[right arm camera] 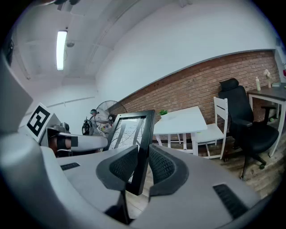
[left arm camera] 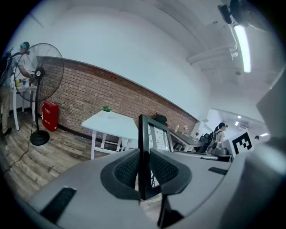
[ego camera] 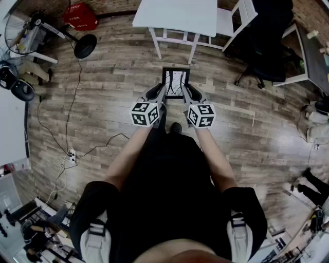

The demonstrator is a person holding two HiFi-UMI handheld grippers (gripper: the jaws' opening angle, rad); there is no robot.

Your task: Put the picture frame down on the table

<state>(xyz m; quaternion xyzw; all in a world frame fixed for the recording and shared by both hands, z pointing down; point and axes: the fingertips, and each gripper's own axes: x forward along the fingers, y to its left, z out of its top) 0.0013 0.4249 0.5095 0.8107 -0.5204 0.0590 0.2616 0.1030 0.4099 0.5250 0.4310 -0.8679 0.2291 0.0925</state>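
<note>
A black picture frame (ego camera: pixel 176 82) with a white line drawing is held upright above the wooden floor, between both grippers. My left gripper (ego camera: pixel 163 95) is shut on its left edge, and the frame (left arm camera: pixel 149 147) stands clamped between the ribbed pads. My right gripper (ego camera: pixel 185 94) is shut on the right edge, where the frame (right arm camera: pixel 134 138) passes between the jaws. The white table (ego camera: pixel 177 15) stands ahead, a short way beyond the frame, and shows as the table (left arm camera: pixel 111 123) in the left gripper view and the table (right arm camera: pixel 181 120) in the right gripper view.
A white chair (ego camera: pixel 236 18) and a black office chair (ego camera: pixel 267 46) stand right of the table. A standing fan (ego camera: pixel 82 43) and a red box (ego camera: pixel 81 16) are at far left. Cables and a power strip (ego camera: pixel 71 154) lie on the floor. A person (left arm camera: pixel 18 67) stands by the fan.
</note>
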